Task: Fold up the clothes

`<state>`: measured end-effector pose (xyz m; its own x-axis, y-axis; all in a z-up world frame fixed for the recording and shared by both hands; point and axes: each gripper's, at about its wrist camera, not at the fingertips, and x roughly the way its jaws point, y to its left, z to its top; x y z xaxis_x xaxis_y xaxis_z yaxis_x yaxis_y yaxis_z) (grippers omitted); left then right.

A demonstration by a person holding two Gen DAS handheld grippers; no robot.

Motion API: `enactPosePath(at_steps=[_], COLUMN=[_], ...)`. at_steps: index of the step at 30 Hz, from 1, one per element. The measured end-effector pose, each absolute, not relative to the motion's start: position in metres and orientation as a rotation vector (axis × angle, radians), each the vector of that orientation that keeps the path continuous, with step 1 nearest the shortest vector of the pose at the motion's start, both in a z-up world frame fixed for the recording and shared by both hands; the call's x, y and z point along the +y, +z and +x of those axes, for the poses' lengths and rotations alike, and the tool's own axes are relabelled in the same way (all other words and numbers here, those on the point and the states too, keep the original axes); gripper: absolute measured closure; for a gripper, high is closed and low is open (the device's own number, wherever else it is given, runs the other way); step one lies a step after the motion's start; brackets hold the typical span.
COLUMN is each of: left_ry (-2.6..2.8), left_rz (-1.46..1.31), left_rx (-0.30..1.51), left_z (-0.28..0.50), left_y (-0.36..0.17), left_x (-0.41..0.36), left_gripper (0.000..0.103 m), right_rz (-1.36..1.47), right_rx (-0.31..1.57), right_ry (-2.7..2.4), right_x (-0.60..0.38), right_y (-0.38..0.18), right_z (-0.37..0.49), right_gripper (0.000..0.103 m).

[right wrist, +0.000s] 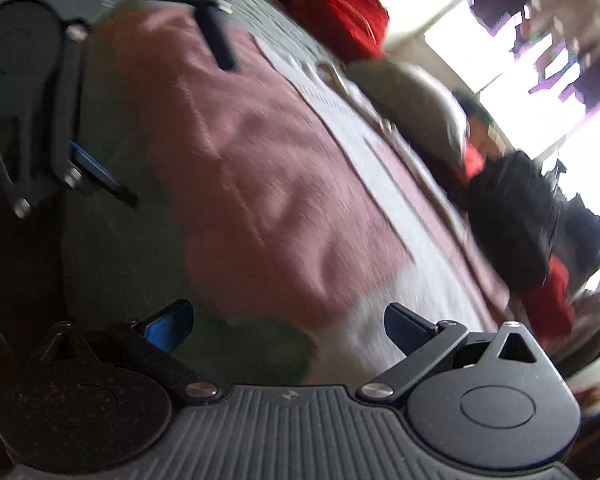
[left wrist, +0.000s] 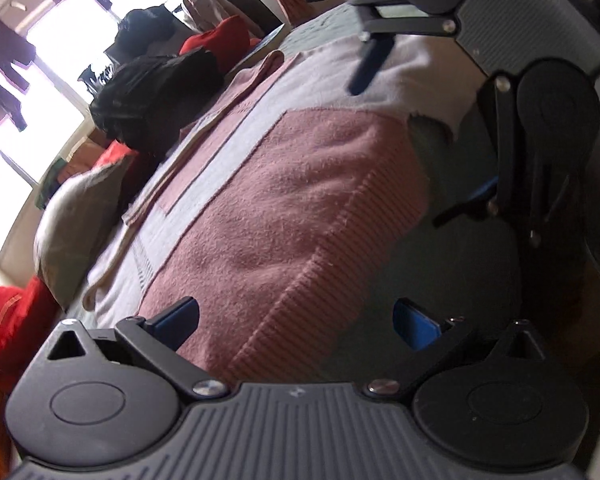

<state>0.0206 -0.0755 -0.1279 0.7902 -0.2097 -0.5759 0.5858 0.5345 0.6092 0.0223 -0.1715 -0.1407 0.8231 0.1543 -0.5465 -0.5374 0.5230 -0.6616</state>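
Note:
A pink sweater with pale lavender-white blocks lies spread flat on a grey-green bed cover. Its ribbed hem faces the left wrist camera. My left gripper is open, its blue-padded fingers wide apart over the hem corner and holding nothing. My right gripper is at the upper right, open over the sweater's white edge. In the blurred right wrist view the sweater fills the middle. My right gripper is open just above its white part. The left gripper shows open at the upper left.
A black garment pile sits at the far side of the bed, with red fabric behind it. A grey pillow and a red cushion lie to the left. Clothes hang in front of bright windows.

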Motion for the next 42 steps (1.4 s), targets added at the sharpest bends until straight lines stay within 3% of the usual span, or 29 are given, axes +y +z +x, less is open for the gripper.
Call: enactPosePath(at_steps=[6, 18, 31, 38, 42], left_ry=[-0.479, -0.503, -0.386, -0.442, -0.393], left_rz=[0.903, 0.873, 0.784, 0.83, 0.866], left_rx=[0.441, 0.365, 0.276, 0.316, 0.246], left_z=[0.022, 0.02, 0.03, 0.025, 0.024], left_y=[-0.131, -0.118, -0.09, -0.104, -0.112], left_x=[-0.075, -0.086, -0.08, -0.076, -0.076], left_gripper=[0.001, 0.001, 0.001, 0.001, 0.001], right_rz=[-1.074, -1.102, -1.078, -1.058, -1.032], right_rx=[0.324, 0.123, 0.176, 0.125, 0.105], right_ry=[0.373, 0.207, 0.241, 0.151, 0.129], right_x=[-0.151, -0.155, -0.148, -0.141, -0.144], right_y=[-0.159, -0.13, -0.136, -0.128, -0.122], right_z=[0.016, 0.002, 0.011, 0.019, 0.019], right_gripper=[0.0, 0.0, 0.0, 0.0, 0.0])
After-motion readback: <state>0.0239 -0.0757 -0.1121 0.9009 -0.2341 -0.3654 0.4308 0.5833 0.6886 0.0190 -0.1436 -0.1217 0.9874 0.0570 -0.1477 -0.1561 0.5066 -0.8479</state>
